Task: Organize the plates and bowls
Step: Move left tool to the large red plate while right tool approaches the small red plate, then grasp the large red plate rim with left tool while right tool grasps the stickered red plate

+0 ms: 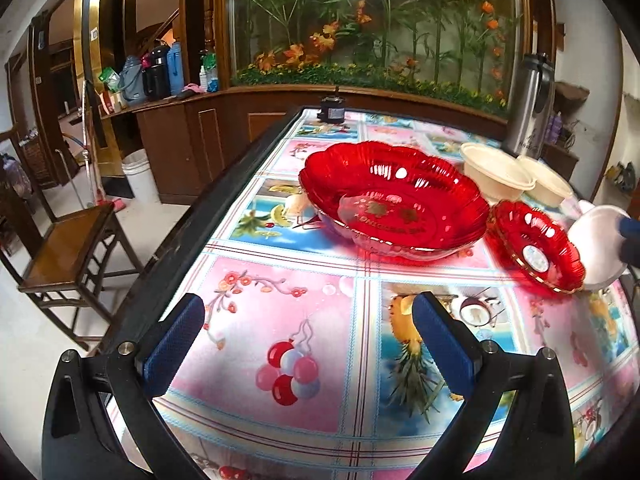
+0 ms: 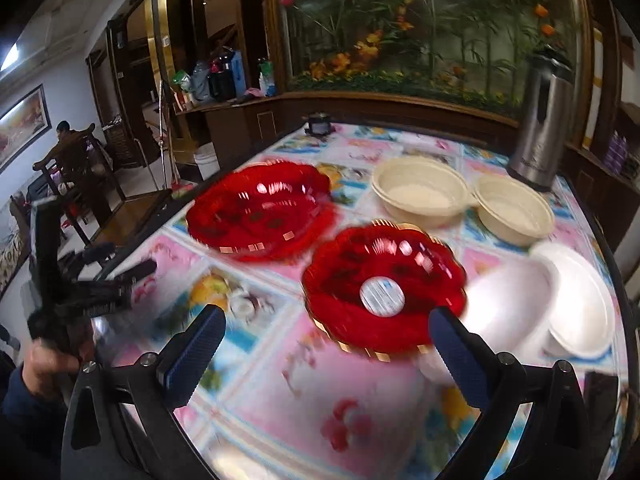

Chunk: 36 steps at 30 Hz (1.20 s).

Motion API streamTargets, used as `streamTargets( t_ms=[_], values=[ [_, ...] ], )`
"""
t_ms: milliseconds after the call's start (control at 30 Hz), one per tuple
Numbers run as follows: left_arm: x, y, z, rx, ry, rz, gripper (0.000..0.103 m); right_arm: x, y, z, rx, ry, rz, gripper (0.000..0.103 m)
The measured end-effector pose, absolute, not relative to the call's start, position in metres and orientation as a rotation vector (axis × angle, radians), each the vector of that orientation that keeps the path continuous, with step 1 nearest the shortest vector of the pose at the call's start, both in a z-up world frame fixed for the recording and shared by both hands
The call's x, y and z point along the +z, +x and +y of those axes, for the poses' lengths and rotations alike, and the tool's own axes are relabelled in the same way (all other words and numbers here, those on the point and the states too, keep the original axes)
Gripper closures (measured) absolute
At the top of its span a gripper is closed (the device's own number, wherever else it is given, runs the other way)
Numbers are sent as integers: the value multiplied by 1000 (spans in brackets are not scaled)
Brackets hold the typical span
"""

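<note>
Blue-padded fingers (image 1: pixel 176 344) of the left hand-held gripper (image 1: pixel 308 340) nearest the lens, spread wide, nothing between them, hovering over the worktop (image 1: pixel 280 280) and its fruit-and-balloon cloth. Beyond them, resting on the cloth: large red scalloped plate (image 1: pixel 394 196), upright, well ahead of the fingertips. Just right of it, close beside its rim, small red plate (image 1: pixel 536 246) with a white sticker at its centre, tilted in the left view; whether lifted or resting on its edge cannot be told. Behind the large plate, two cream bowls (image 1: pixel 496 172) side by side, rims touching or nearly so. At the far right edge of the left view, white bowl (image 1: pixel 600 248) tipped on its side, partly hidden behind the small red plate.

Right hand-held gripper (image 2: pixel 326 332) likewise released, jaws wide apart, empty, poised just short of the small red plate (image 2: pixel 384 284), which sits between and beyond the fingertips. Large red plate (image 2: pixel 260 210) to its left and further back. Cream bowls (image 2: pixel 420 190) behind, near a steel flask (image 2: pixel 540 120) at the far corner. White bowl (image 2: pixel 508 304) blurred just right of the small plate, beside a second white bowl (image 2: pixel 580 308) upright near the worktop edge. Much motion blur throughout the right view. Left hand-held gripper (image 2: pixel 132 276) at the left of that view, held over the worktop's near-left side.
</note>
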<state>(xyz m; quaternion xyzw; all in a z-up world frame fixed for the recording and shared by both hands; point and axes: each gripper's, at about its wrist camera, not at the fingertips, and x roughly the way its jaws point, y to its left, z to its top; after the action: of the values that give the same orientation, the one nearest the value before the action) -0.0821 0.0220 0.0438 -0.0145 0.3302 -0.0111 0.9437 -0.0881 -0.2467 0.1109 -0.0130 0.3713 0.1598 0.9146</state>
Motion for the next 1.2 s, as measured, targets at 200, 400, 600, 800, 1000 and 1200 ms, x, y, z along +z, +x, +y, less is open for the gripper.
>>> streamTargets(
  t_ms=[200, 400, 600, 800, 1000, 1200],
  values=[
    [42, -88, 30, -45, -91, 658, 0, 94, -24, -196, 277, 10, 687, 1],
    [42, -88, 18, -62, -36, 660, 0, 61, -1, -173, 333, 60, 636, 3],
    [42, -90, 12, -57, -1, 664, 0, 67, -9, -186, 349, 95, 538, 2],
    [42, -89, 15, -47, -13, 667, 0, 60, -4, -183, 336, 42, 563, 2],
    [42, -89, 18, -11, -27, 664, 0, 65, -7, -196, 319, 124, 556, 2],
    [40, -85, 17, 6, -19, 685, 0, 61, 0, -205, 340, 191, 605, 2]
  ],
)
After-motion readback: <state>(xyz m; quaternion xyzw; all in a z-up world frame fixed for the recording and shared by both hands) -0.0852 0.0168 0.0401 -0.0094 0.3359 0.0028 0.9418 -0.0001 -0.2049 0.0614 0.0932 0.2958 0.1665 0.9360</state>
